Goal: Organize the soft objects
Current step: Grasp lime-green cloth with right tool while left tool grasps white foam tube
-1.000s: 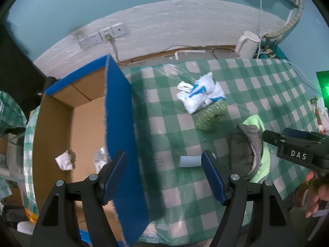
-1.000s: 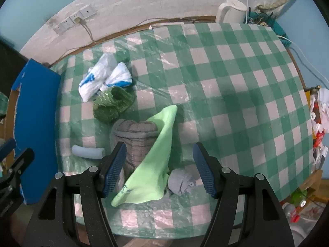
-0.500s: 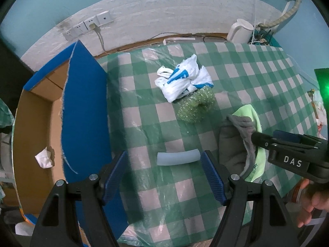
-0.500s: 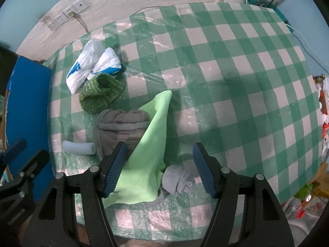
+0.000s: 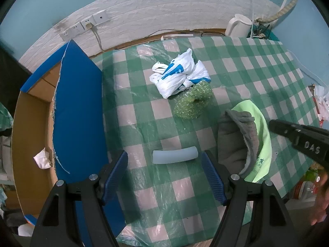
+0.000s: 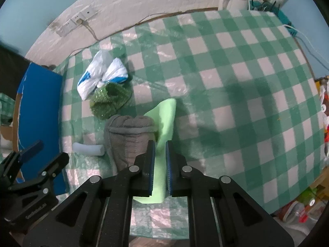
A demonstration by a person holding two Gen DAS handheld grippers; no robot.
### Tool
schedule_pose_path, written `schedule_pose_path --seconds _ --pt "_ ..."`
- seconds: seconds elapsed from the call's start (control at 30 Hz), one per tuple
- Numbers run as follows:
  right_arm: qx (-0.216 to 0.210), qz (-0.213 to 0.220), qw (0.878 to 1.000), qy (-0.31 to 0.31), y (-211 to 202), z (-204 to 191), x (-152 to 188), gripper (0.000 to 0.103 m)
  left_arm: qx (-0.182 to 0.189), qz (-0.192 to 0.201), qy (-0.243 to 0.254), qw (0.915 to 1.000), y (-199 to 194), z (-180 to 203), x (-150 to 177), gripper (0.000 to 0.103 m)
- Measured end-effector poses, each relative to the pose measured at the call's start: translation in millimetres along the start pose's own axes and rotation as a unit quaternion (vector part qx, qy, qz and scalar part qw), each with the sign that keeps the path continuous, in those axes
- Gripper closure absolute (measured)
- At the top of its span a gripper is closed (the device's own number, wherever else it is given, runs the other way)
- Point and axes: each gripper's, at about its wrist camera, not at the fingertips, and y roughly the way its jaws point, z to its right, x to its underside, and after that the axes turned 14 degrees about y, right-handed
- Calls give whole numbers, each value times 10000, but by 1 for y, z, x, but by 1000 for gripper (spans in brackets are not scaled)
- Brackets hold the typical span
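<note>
My left gripper hangs open over the checked tablecloth. A pale blue foam tube lies between its fingers, untouched. My right gripper is shut on the light green cloth, whose lower part is pinched between the pads. A grey towel is bunched against the cloth's left side. Further back lie a glittery green scrubber and a knotted white and blue plastic bag. The small grey bundle seen earlier is hidden behind the right gripper.
An open cardboard box with blue outer walls stands at the table's left edge, with a crumpled white tissue inside. A white kettle and cables sit at the back right. The wall with sockets runs behind the table.
My right jaws have closed onto the green cloth. My left gripper has moved from over the box's edge to over the foam tube, staying open.
</note>
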Motion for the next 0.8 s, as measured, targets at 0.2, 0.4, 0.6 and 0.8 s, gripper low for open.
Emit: schedule_pose_path --seconds 0.2,0.4,0.6,0.8 --pt "-258 -123 9990 349 3 14 -8 91 -26 -98 -3 9999 9 0 0 28" --pt "-272 -102 9984 492 6 15 -11 72 -29 -184 -3 9998 15 0 2 28" --pt "-258 -106 9985 468 8 11 -13 71 -29 -192 42 9998 18 1 1 28" --pt "-125 -236 9990 364 19 5 -10 71 -14 -258 10 9997 26 -3 0 28"
